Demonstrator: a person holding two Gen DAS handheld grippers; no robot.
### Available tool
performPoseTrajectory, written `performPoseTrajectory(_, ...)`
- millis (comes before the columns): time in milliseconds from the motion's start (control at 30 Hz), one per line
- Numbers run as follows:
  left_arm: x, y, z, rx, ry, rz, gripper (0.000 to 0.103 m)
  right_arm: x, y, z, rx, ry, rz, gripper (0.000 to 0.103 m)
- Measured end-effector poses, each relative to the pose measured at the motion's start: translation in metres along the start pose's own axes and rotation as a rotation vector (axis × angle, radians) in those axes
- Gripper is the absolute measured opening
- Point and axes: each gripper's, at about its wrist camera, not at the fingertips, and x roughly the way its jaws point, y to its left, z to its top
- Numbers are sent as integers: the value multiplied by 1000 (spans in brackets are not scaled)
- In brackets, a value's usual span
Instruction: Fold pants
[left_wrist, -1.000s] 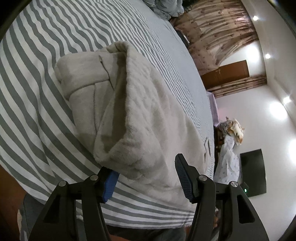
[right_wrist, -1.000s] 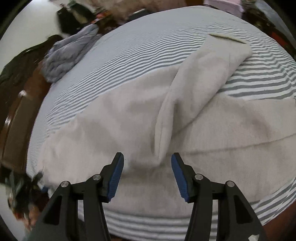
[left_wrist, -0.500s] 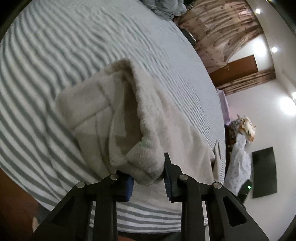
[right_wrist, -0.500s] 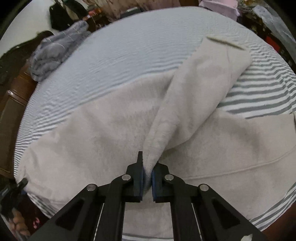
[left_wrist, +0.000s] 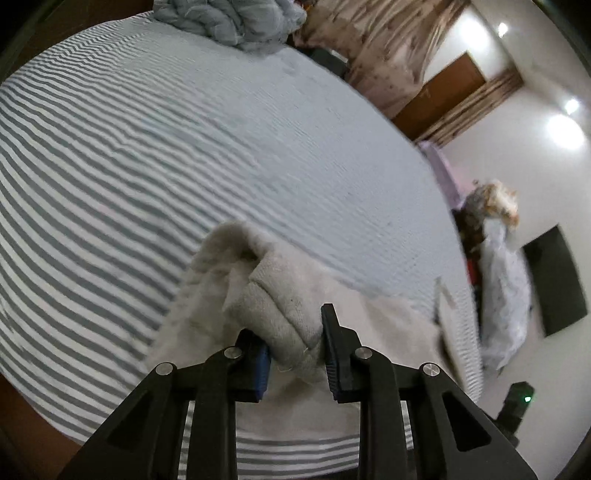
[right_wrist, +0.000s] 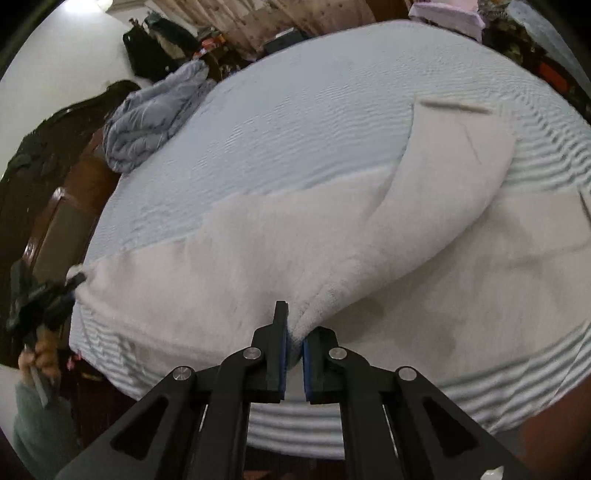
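Cream fleece pants (right_wrist: 332, 251) lie spread across the near part of a striped bed. My left gripper (left_wrist: 293, 343) is shut on a thick bunched end of the pants (left_wrist: 280, 306) and holds it lifted off the bed. My right gripper (right_wrist: 294, 339) is shut on a raised fold of the pants at the near edge. One leg (right_wrist: 454, 173) lies folded over, stretching toward the far right. In the right wrist view the other gripper (right_wrist: 40, 299) shows at the far left edge of the pants.
The bed (left_wrist: 184, 129) has a grey-and-white striped sheet. A crumpled grey blanket (right_wrist: 151, 114) lies at the far corner and also shows in the left wrist view (left_wrist: 229, 18). A dark wooden bed frame (right_wrist: 48, 229) runs along the left. Curtains, a door and a wall screen stand beyond.
Both grippers closed on the pants from open. The left one has lifted its bunched end and swung it up over the bed. The right one holds its fold slightly raised.
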Motion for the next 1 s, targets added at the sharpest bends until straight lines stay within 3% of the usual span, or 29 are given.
performPoseTrajectory(300,34,41,-32,-1,82,82,25,51,-8,-38,19,111,-28,6)
performPoseTrajectory(500,44,50,-47,-2,69,83,25,67,-13,-48,17,143,-49,7)
performPoseTrajectory(867,38,16,-58,86,36,142,36,79,-24,-54,20,160,-58,11)
performPoseTrajectory(1000,29,2,-67,149,29,204,41,76,-31,-53,47,169,-26,20)
